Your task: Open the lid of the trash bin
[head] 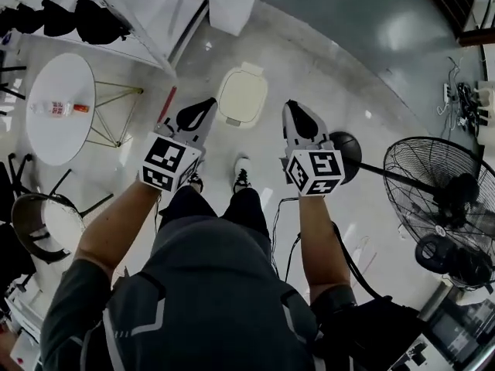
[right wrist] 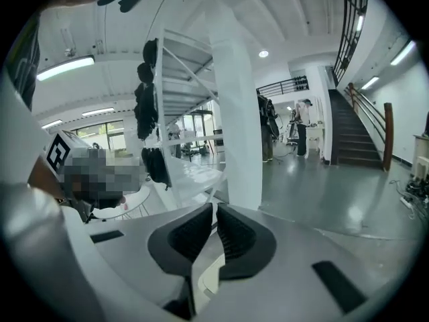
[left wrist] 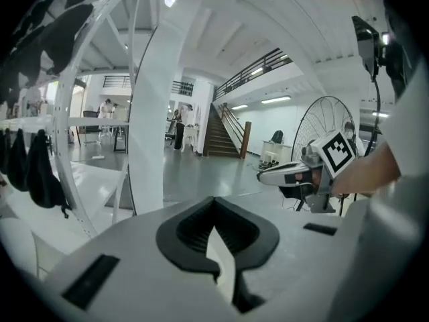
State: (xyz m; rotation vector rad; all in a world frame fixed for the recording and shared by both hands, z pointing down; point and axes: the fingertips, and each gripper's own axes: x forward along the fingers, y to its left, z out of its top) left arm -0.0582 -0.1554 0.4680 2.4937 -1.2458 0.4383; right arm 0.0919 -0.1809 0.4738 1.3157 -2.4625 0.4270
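1. While you stand over it, the bin (head: 242,95) sits on the floor at 12 o'clock from your shoes (head: 242,172). Its lid (head: 241,91) is down flat.
2. Your left gripper (head: 206,103) has its jaws pressed together with nothing between them. In the head view its tip shows at the bin's 9 o'clock, just beside the lid edge. It is held up in the air and is not on the bin.
3. Your right gripper (head: 292,107) has its pads closed to a thin slit, and it is empty. Its tip shows at the bin's 3 o'clock, a bit further off than the left one. It is also held up off the bin.
4. Both grippers point to 12 o'clock, side by side and apart, and the bin shows in the gap between their tips.
5. Both gripper views look level across the hall, at a white column and stairs.
6. A round table (head: 54,141) stands at your 9 o'clock, with a bottle (head: 56,108) lying on it.
7. A fan (head: 441,207) stands at your 3 o'clock, well apart from the bin.
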